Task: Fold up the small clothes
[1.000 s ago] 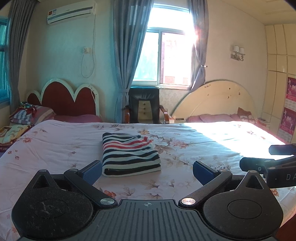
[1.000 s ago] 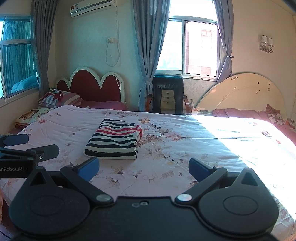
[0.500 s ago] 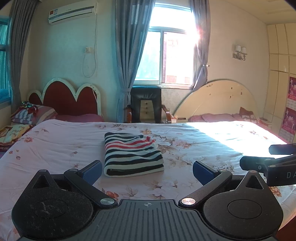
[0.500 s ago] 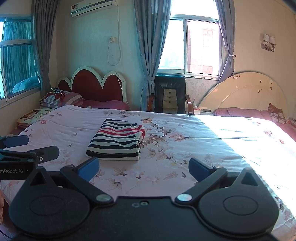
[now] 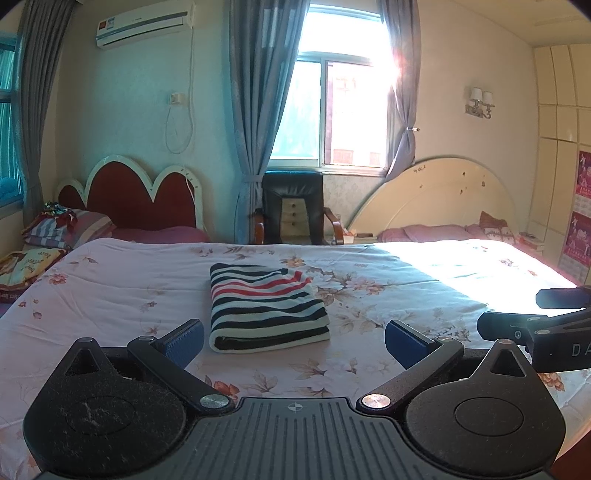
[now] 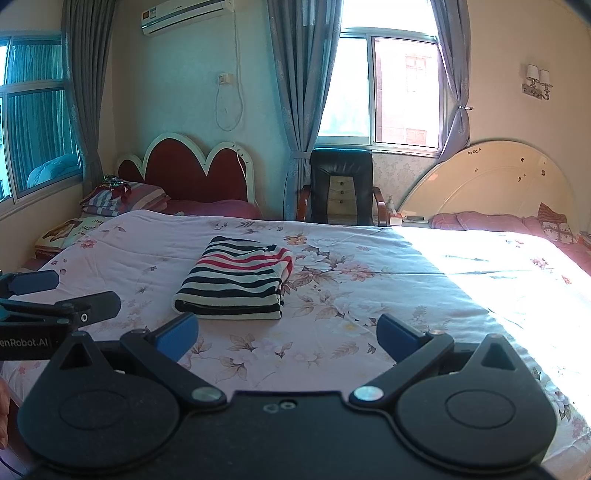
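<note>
With both pairs of blue pads spread wide and nothing between them, left claw [image 5: 293,338] and right claw [image 6: 286,332] held level above the bed [image 5: 110,295], side by side. Just ahead of the left claw, ahead and slightly left of the right: striped garment [image 5: 266,308], folded into a neat rectangle, flat on the floral sheet. Judged finished; best kept clear, lifted straight back, no brushing the near edge, no tugging the sheet underneath.

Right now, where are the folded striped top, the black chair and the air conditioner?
folded striped top [image 5: 266,306]: left wrist view, middle of its upper face.
black chair [image 6: 341,184]: right wrist view, middle of its backrest.
air conditioner [image 5: 144,27]: left wrist view, front panel.
</note>
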Demonstrator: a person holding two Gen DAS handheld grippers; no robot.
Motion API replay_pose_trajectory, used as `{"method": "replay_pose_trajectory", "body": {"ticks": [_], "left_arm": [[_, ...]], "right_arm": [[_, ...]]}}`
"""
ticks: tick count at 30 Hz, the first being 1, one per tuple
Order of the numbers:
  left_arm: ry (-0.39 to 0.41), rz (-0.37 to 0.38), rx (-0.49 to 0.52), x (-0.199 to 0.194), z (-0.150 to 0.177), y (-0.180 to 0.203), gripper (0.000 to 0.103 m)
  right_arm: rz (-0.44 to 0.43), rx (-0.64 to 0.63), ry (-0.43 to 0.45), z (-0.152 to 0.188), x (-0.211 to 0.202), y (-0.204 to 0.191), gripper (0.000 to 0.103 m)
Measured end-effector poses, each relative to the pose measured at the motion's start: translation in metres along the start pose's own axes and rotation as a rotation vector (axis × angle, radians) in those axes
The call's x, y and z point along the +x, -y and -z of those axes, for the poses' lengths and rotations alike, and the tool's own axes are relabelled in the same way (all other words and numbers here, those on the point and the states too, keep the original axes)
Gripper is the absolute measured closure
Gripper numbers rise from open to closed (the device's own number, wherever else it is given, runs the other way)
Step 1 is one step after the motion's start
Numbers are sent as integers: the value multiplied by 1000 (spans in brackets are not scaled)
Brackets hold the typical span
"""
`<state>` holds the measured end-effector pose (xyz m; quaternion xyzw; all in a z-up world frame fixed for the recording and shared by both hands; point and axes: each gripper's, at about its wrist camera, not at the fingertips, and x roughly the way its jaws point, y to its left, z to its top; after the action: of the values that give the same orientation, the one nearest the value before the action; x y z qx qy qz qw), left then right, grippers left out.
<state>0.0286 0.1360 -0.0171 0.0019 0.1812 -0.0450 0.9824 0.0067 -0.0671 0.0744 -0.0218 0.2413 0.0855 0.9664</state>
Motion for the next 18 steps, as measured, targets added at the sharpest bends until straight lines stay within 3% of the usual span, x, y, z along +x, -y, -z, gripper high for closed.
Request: {"method": "replay_pose_trajectory", "body": {"ticks": [18], "left_arm": [[23,-4,-4,1,6,-5,0]], "right_arm": [[-5,-7,-7,2,5,0,1]]}}
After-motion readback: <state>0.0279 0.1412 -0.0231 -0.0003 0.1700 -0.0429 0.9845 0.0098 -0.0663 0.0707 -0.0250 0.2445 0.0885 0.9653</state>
